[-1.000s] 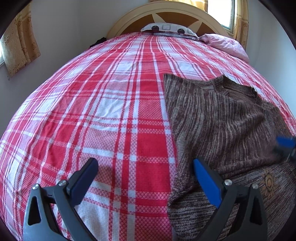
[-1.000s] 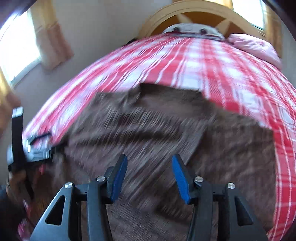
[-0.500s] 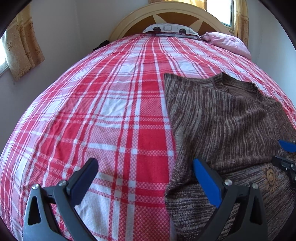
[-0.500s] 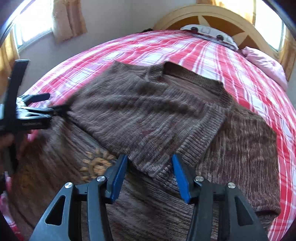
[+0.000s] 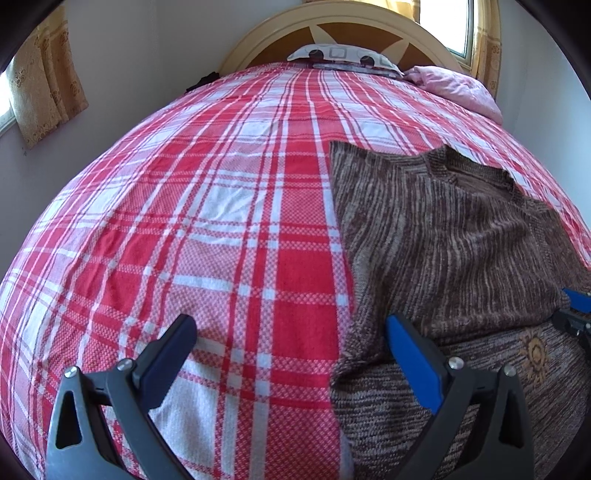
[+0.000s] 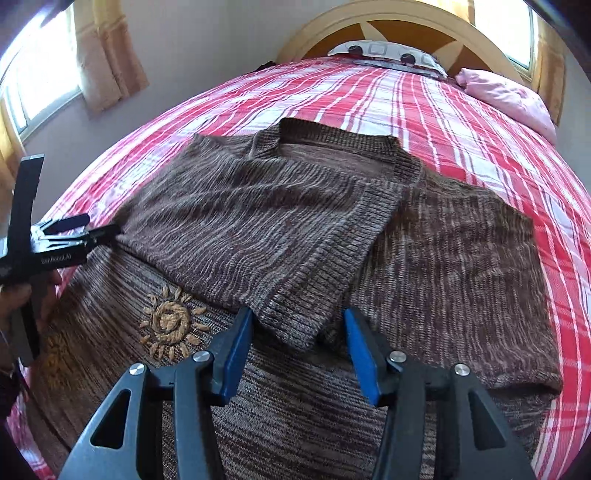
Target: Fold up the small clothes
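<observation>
A brown knitted sweater [image 6: 258,221] with a sun motif [image 6: 170,325] lies on the red plaid bed [image 6: 461,122]. Its left sleeve is folded across the chest; the right sleeve [image 6: 461,266] lies spread out. My right gripper [image 6: 297,343] is open and empty, with the folded sleeve's cuff between its fingers. My left gripper [image 5: 291,354] is open wide and empty at the sweater's [image 5: 443,240] left edge, one finger [image 5: 410,350] over the knit, the other over the bedspread [image 5: 184,221]. It also shows in the right wrist view [image 6: 70,229].
A patterned pillow [image 6: 384,53] and a pink pillow [image 6: 506,96] lie at the wooden headboard [image 6: 406,22]. Curtained windows [image 6: 99,48] are on the left wall. The bed's left edge is near the left gripper.
The right gripper has drawn back from the sweater and steadied, so the cuff now sits at its fingertips. The left gripper has barely moved.
</observation>
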The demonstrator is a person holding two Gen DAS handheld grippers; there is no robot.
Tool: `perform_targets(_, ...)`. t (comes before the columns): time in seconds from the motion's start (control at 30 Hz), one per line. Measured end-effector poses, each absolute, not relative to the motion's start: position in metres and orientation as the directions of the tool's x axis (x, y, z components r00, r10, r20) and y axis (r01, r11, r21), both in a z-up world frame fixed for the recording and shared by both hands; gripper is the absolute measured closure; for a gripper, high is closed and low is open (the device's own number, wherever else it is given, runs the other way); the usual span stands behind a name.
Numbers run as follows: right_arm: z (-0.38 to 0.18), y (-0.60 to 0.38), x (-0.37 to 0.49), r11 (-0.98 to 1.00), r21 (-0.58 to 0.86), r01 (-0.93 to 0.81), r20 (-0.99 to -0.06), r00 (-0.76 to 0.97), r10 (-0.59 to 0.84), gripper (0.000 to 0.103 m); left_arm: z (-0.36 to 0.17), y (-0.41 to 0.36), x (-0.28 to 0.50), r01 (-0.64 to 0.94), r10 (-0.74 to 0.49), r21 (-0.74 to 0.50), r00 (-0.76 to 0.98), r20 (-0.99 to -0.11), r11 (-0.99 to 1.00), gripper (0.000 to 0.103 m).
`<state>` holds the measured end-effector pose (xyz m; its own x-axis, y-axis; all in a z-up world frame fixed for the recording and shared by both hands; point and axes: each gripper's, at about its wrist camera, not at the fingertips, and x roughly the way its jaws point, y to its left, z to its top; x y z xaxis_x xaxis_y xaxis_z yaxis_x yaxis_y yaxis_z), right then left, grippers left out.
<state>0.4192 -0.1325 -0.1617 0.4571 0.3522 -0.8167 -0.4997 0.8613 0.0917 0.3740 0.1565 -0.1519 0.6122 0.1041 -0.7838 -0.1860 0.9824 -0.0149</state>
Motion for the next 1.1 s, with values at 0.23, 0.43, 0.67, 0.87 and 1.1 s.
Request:
perform_targets(0.23,-0.15,-0.149,0.411,0.882,0.051,-0.469,-0.797,0.514,0.319,0.051,-0.153,0.162,0.372,-0.188,0.066,-0.064,0.613,-0.787,0.98,0.0)
perform_targets(0.43,-0.151,-0.202,0.428,0.934,0.093,-0.346,-0.815,0.512,0.271,0.051,-0.154,0.16,0.373,-0.187,0.073,-0.054,0.611,-0.788,0.981,0.0)
perform_targets(0.67,-0.152,-0.258,0.429,0.964,0.075,-0.256,-0.827,0.525,0.204,0.072,-0.154,0.162,0.373,-0.186,0.075,-0.052,0.614,-0.786,0.981,0.0)
perform_targets(0.87,-0.156,-0.262,0.42,0.957,0.025,-0.288,-0.832,0.525,0.18,0.076,-0.149,0.164,0.369,-0.175,0.047,-0.082,0.629,-0.776,0.981,0.0)
perform_targets(1.1,-0.158,-0.254,0.406,0.939,-0.062,-0.337,-0.829,0.542,0.139,0.076,-0.131,0.146,0.329,-0.164,0.061,-0.064,0.661,-0.748,0.984,0.0)
